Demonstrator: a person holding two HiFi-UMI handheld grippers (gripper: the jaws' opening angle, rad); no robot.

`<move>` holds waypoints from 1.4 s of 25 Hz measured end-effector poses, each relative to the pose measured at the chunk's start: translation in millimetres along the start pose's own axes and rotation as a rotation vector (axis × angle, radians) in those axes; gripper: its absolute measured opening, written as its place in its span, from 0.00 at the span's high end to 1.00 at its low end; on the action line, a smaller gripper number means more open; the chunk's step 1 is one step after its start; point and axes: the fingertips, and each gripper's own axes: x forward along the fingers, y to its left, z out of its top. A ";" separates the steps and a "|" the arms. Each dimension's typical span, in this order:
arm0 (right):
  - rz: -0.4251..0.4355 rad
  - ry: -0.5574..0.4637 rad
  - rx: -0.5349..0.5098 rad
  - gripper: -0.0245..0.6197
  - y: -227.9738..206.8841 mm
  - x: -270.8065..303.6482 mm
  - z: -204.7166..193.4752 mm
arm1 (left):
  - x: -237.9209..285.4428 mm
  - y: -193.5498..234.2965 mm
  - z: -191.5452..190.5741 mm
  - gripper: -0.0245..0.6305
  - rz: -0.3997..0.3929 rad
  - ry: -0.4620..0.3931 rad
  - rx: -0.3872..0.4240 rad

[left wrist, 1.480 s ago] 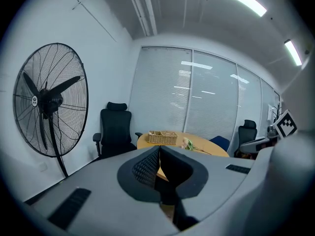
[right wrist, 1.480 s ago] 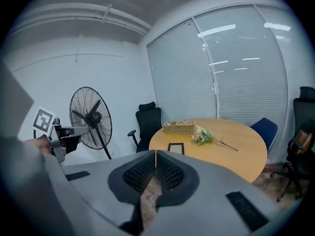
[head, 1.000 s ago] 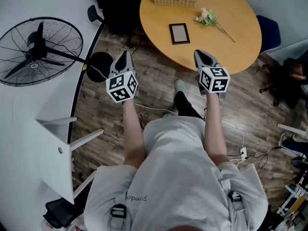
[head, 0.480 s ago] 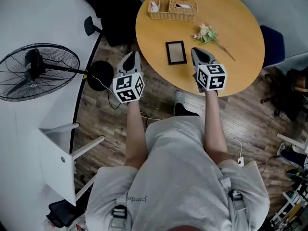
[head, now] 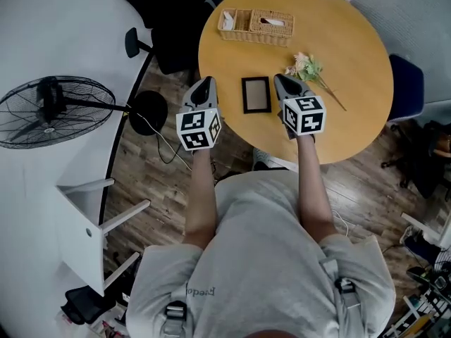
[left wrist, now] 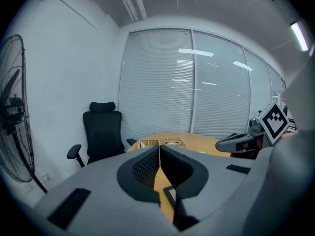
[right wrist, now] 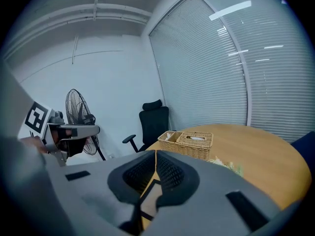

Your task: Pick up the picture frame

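A small dark picture frame (head: 256, 94) lies flat on the round wooden table (head: 352, 118), near its front edge. My left gripper (head: 206, 82) is shut and empty just left of the frame, at the table's rim. My right gripper (head: 281, 79) is shut and empty just right of the frame, over the tabletop. In the left gripper view the closed jaws (left wrist: 160, 149) point across the table, and a corner of the frame (left wrist: 170, 192) shows below them. In the right gripper view the frame (right wrist: 147, 196) shows beneath the closed jaws (right wrist: 155, 154).
A wicker basket (head: 256, 23) stands at the table's far side, and a sprig of flowers (head: 307, 67) lies right of the frame. A black office chair (head: 165, 16) and a floor fan (head: 49, 108) stand to the left. A blue chair (head: 407, 83) is on the right.
Both grippers have moved forward from above the floor to the table and now flank the frame. Their jaws stayed shut.
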 end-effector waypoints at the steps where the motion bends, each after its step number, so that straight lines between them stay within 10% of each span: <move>1: 0.008 0.006 0.004 0.92 -1.4 4.5 -1.9 | 2.7 -0.5 -2.0 0.92 0.006 0.007 0.003; 21: -0.015 0.079 0.036 0.92 -13.7 20.5 -28.2 | 24.0 6.9 -30.3 0.91 0.012 0.086 -0.007; 28: -0.024 0.086 0.038 0.92 -18.0 14.2 -36.4 | 26.5 0.4 -39.6 0.75 -0.005 0.104 -0.022; 35: -0.032 0.108 0.050 0.72 -24.0 13.4 -46.5 | 33.0 -9.0 -49.1 0.66 -0.022 0.131 -0.018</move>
